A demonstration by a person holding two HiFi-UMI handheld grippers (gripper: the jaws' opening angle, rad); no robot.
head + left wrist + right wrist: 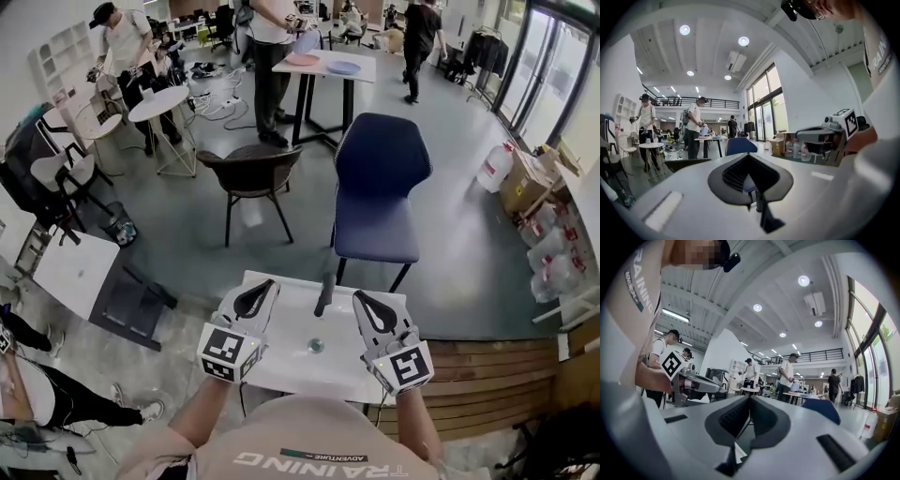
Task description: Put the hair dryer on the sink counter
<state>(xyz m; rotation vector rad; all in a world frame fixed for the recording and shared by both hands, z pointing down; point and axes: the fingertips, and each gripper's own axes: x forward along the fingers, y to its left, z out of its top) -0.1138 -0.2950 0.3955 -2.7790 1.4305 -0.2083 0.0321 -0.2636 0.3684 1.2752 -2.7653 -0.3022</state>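
Note:
No hair dryer shows in any view. In the head view both grippers are held side by side above a white sink counter (281,361) that has a dark faucet (323,295) and a round drain (316,346). My left gripper (255,300) is shut with nothing between its pads, and my right gripper (367,312) is shut and empty too. In the left gripper view the left gripper (749,172) points level across the room, with the right gripper (825,136) at its right. The right gripper view shows the right gripper (749,414) closed, with the left gripper (693,380) beside it.
A blue chair (380,183) stands just behind the counter, a dark chair (248,173) to its left. Farther back are a tall table (323,66) with plates, round white tables (159,103) and several people. Boxes and water jugs (548,253) line the right wall.

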